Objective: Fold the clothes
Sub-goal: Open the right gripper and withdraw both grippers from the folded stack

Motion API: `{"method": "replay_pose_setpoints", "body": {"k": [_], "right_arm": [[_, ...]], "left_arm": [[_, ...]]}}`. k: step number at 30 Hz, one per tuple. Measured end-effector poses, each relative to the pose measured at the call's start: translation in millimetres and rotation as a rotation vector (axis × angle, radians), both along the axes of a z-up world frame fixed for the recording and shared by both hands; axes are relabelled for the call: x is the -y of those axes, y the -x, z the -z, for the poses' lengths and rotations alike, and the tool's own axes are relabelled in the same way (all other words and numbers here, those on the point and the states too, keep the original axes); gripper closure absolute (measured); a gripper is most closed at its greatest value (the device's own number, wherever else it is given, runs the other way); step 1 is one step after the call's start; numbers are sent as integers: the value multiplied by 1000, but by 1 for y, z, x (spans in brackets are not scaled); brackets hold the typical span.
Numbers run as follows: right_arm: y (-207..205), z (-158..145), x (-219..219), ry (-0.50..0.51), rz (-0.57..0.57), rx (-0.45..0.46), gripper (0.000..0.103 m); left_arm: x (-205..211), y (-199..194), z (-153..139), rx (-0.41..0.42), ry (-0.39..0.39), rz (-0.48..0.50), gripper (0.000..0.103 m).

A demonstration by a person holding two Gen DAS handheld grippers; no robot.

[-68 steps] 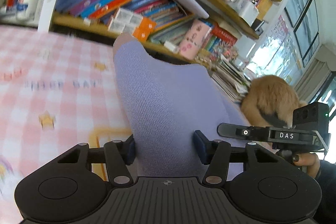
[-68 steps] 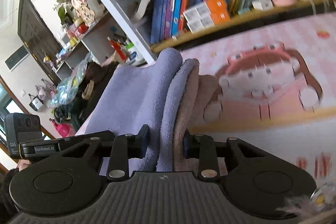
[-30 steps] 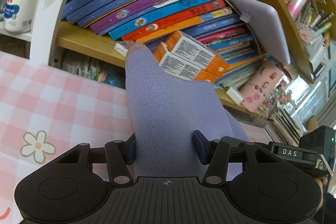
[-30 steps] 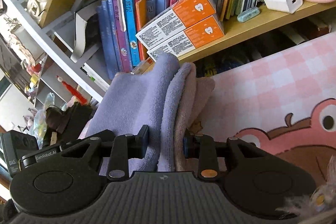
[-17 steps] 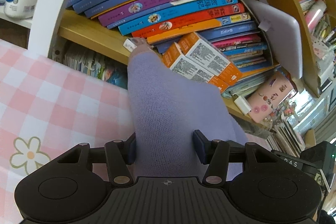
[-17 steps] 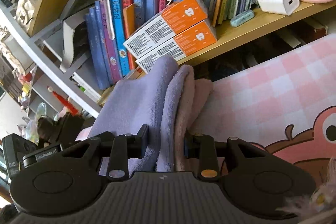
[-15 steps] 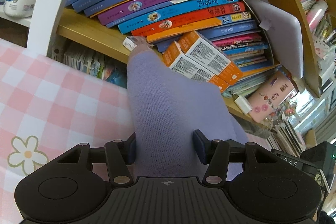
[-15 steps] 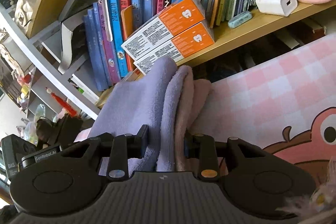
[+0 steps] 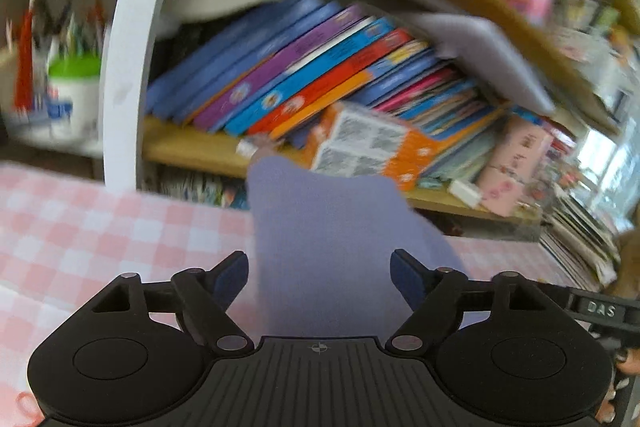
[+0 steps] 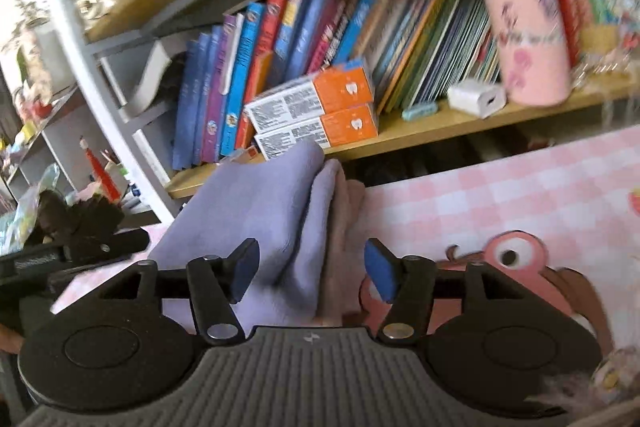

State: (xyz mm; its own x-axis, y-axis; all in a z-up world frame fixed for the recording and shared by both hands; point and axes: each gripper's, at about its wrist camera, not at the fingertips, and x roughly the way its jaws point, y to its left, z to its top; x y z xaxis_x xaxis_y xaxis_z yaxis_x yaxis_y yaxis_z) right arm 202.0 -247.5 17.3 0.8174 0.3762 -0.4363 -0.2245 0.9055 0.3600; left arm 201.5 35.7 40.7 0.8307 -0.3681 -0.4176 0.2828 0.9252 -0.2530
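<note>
Against bookshelf (image 10: 400, 131) and pink checked cloth (image 9: 80, 227), both tongs, left (image 9: 320, 271) and right (image 10: 308, 267), now spread apart, just released folded lilac garment (image 10: 256, 211); fold probably finished.

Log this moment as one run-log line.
left tongs: open | right tongs: open | lavender garment: folded, lying between both tongs on pink checked cloth | view: motion-blurred

folded garment (image 9: 332, 247) on checked surface (image 9: 92, 227), between fingers of left hand-held gripper (image 9: 320, 277) | same garment (image 10: 256, 223) between fingers of right hand-held gripper (image 10: 308, 269) | behind garment: shelf (image 10: 440, 127) | on shelf: two stacked boxes (image 10: 316, 111), books (image 10: 248, 75) behind, charger (image 10: 476, 101) right of boxes
</note>
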Motion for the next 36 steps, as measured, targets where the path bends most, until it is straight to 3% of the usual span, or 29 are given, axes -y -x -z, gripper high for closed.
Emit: {"method": "replay_pose_setpoints", "body": {"k": [4, 8, 13, 19, 28, 36], "right_arm": [[43, -3, -6, 69, 29, 31, 40], [81, 0, -16, 132, 54, 73, 35], [115, 5, -28, 208, 74, 126, 26], [142, 12, -38, 267, 81, 166, 19], [158, 22, -46, 316, 89, 167, 16], [159, 23, -51, 356, 90, 157, 7]], "left_arm": [[15, 50, -4, 105, -97, -22, 15], [19, 84, 0, 141, -173, -111, 10], [15, 114, 13, 160, -205, -174, 6], [13, 129, 23, 145, -211, -191, 4], [17, 143, 32, 141, -222, -187, 4], [23, 145, 35, 135, -251, -182, 1]]}}
